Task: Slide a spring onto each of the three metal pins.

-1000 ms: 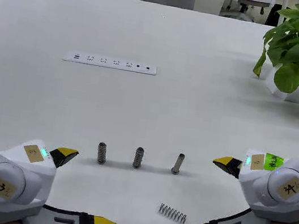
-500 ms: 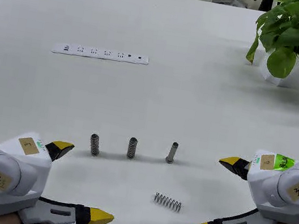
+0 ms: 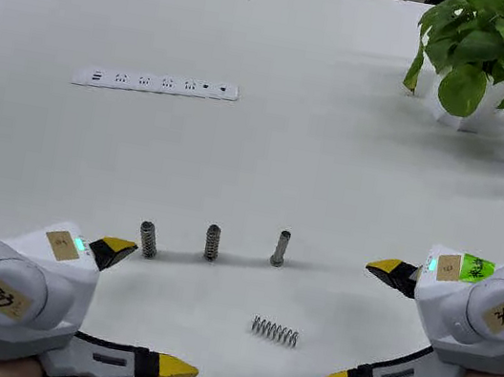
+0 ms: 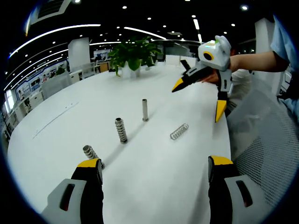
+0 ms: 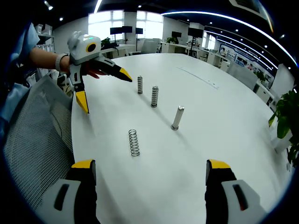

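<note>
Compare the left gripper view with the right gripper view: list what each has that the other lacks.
Left gripper view: the right gripper's white body, jaws open. Right gripper view: the left gripper's white body, jaws open. Shared: a bare pin, two pins wearing springs, a loose spring lying on the table, the plant.

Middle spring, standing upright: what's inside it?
The middle spring shows what looks like a metal pin head at its top; the coils hide the shaft below.

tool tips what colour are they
Yellow, on both the left tool and right tool; clearest in the head view.
</note>
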